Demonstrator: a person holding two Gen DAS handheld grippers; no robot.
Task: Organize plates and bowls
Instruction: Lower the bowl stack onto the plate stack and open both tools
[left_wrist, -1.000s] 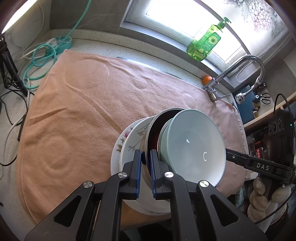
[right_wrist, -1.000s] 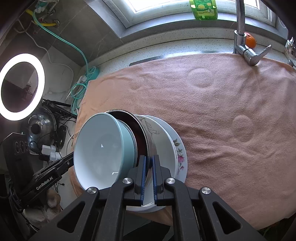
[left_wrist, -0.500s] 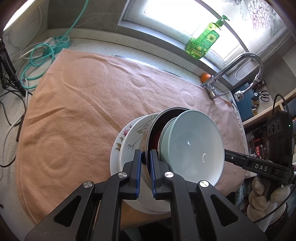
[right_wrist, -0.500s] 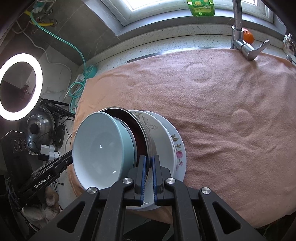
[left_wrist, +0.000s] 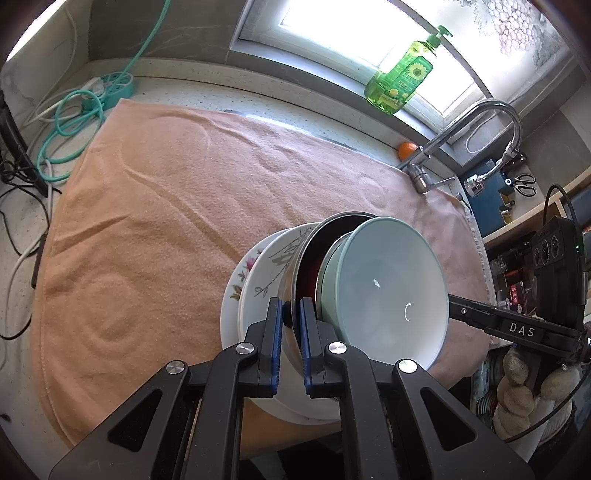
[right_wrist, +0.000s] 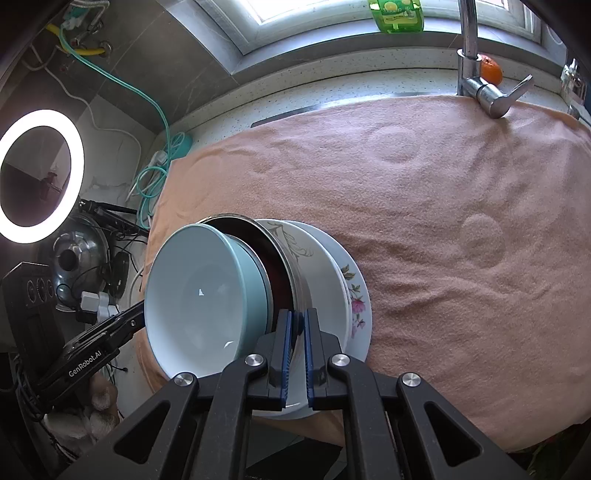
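Blue pads on my left gripper (left_wrist: 291, 321) pinch tight on the rim of the steel bowl (left_wrist: 295, 291), and my right gripper (right_wrist: 297, 332) pinches that same shiny rim from the other side, so both are squeezed almost all the way closed on it. Inside the steel bowl sits the pale blue bowl (left_wrist: 384, 291), and under it are a white bowl with a grey leaf drawing (left_wrist: 269, 273) and the flower plate (left_wrist: 240, 280). The whole stack hangs tipped at the near edge of the peach towel (left_wrist: 166, 206). I think the job now is to carry the stack and set it down flat. To do that well I should keep both hands level with each other, move them together, and go slowly so the blue bowl does not slide out. I cannot tell if the plate is really held or only leaning. Far back are the tap (left_wrist: 476, 122) and the green soap bottle (left_wrist: 402, 81) on the sill. Compared with a second ago, the stack looks in nearly the same place and both grips look the same.
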